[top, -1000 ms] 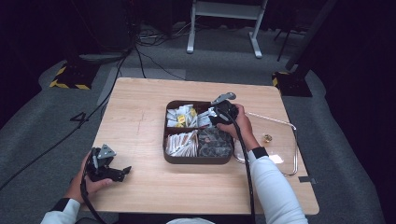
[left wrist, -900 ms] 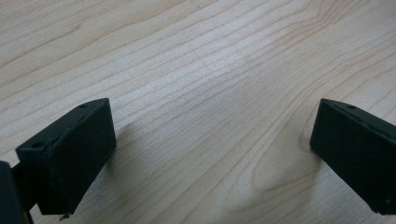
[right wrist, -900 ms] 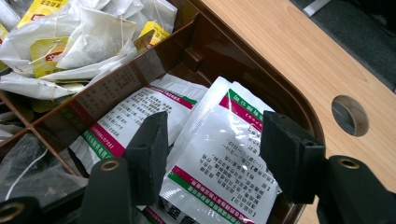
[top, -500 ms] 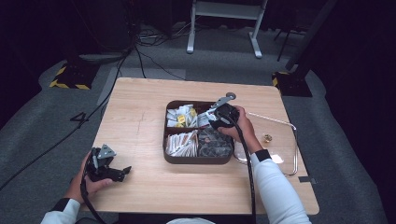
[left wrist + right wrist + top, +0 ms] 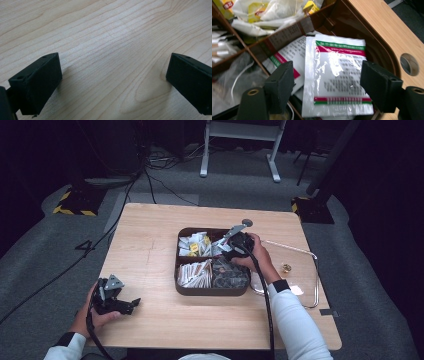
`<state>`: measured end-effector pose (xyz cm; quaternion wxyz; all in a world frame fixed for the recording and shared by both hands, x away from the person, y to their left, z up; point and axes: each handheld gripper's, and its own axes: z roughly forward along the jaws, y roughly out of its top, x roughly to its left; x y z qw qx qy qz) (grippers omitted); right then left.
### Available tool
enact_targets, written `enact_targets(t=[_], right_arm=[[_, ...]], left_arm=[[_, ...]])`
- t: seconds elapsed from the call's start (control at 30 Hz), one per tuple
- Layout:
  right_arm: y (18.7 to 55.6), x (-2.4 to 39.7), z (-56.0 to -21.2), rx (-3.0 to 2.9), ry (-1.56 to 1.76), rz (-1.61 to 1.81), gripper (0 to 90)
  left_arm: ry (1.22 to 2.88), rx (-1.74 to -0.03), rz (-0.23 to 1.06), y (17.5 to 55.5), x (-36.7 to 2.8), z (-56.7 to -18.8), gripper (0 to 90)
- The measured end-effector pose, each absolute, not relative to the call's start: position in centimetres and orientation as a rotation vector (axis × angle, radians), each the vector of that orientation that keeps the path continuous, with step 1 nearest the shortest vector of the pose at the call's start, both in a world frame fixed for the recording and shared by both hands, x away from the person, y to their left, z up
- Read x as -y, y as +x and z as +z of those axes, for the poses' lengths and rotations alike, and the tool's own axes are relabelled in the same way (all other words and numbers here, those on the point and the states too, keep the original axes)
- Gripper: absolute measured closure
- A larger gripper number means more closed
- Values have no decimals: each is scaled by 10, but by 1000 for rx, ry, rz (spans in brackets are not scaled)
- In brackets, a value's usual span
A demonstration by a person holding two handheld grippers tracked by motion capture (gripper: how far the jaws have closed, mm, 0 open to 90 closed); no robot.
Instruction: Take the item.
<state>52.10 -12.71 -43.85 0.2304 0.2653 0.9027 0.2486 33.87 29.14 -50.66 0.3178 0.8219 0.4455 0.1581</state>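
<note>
**Clerk:** Item one, right hand?

**Me:** My right gripper (image 5: pixel 325 82), poised over the far right compartment of the dark brown four-part plastic tray (image 5: pixel 181 288). Its jaws have just been opening and now stand spread. Between them lies the white foil sachet with green and red bands and black print (image 5: pixel 337 75), flat on a second sachet of the same kind (image 5: pixel 289 53). The pads don't press it, so I judge it set down where its kind belongs.

**Clerk:** Item two?

**Me:** My left gripper (image 5: pixel 112 82), jaws wide apart, nothing between them, resting on the pale wooden table (image 5: pixel 105 32) near its left front corner, well apart from the tray. It's parked there because this job needs one hand.

**Clerk:** Other compartments?

**Me:** Yellow and white packets (image 5: pixel 195 244) far left, paper-wrapped sticks (image 5: pixel 194 272) near left, clear crinkled wrappers (image 5: pixel 229 274) near right. Sorted by kind.
</note>
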Motion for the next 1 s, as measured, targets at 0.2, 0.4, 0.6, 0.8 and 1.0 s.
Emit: enact_targets(t=[0.2,0.4,0.6,0.8,1.0], right_arm=[[529,121,-441,-2465,740,636,407],[527,122,-439,-2431,704,620,624],[525,122,-439,-2367,677,572,673],[530,124,-443,-2348,664,509,629],[531,118,-442,-2312,601,475,777]], left_arm=[[2160,-1172,417,339,-291,-507,5],[2162,-1174,414,338,-291,-507,5],[2160,-1174,416,338,-291,-507,5],[2160,-1173,419,339,-291,-507,5],[2160,-1173,418,339,-291,-507,5]])
